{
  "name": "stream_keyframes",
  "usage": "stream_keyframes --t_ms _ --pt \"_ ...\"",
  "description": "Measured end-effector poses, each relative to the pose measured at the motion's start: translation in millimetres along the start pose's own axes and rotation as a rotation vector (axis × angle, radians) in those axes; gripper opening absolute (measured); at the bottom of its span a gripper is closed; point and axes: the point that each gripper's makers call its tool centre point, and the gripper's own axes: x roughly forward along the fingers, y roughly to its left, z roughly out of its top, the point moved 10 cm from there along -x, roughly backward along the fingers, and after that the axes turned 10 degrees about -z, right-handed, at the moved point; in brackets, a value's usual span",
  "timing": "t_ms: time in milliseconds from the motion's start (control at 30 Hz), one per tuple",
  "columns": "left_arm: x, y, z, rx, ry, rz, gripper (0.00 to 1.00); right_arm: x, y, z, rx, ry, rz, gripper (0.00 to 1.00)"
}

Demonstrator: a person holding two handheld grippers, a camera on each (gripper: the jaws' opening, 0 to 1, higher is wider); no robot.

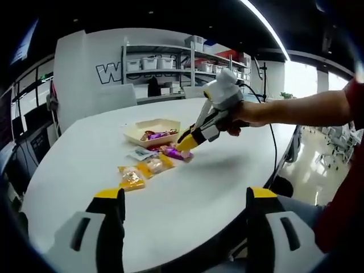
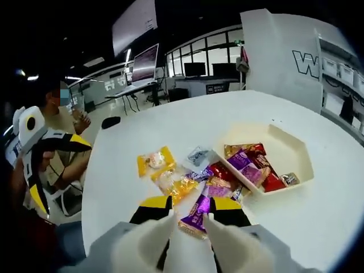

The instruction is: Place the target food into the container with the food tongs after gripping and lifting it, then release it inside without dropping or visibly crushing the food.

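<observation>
In the left gripper view, the left tool [image 1: 185, 213] hangs wide open over the near edge of the white table [image 1: 227, 176], while the right tool [image 1: 186, 143] reaches down to a purple snack [image 1: 170, 151] just beside the cream tray [image 1: 153, 132], which holds a few wrapped snacks. In the right gripper view, the right tool [image 2: 189, 219] has the purple snack [image 2: 197, 213] between its tips, pinching its near end. The cream tray [image 2: 284, 156] lies near the table's [image 2: 170, 128] middle, holding purple, red and gold packets [image 2: 253, 165].

bright ceiling strip | window glare | soft shadows | fisheye-warped, slightly blurred
</observation>
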Motion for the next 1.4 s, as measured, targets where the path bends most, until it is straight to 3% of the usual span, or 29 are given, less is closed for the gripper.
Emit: stream_keyframes --t_ms 267,567,667,733,800,867,900,967,1400 --pt "0 -0.9 4.2 0.009 -0.003 0.001 0.86 -5 -2 6.2 -0.031 0.012 0.011 0.22" --pt "-5 0.3 4.8 0.012 0.001 0.008 0.86 5 -9 14.1 -0.032 -0.033 -0.079 0.23" --pt "-7 0.1 5.8 0.015 -0.001 0.010 0.86 9 -6 11.6 -0.020 -0.032 -0.072 0.23" --pt "-6 1.4 6.3 0.012 0.000 0.012 0.86 13 -4 9.4 -0.051 -0.041 -0.078 0.24" --pt "-6 2.1 7.2 0.015 0.004 0.017 0.86 18 -6 1.5 -0.128 0.020 -0.119 0.25" --pt "-7 2.2 8.6 0.018 0.000 0.015 0.86 21 -6 1.3 -0.082 -0.013 -0.086 0.25" --pt "-7 2.3 9.2 0.016 -0.002 0.015 0.86 22 -7 -1.0 -0.062 0.009 -0.096 0.25" --pt "-8 2.8 10.0 0.016 -0.006 0.016 0.86 25 -7 -2.3 -0.093 0.005 -0.101 0.24" --pt "-9 5.3 6.1 0.013 0.005 0.014 0.85 23 -5 -0.7 -0.090 0.003 -0.109 0.22"
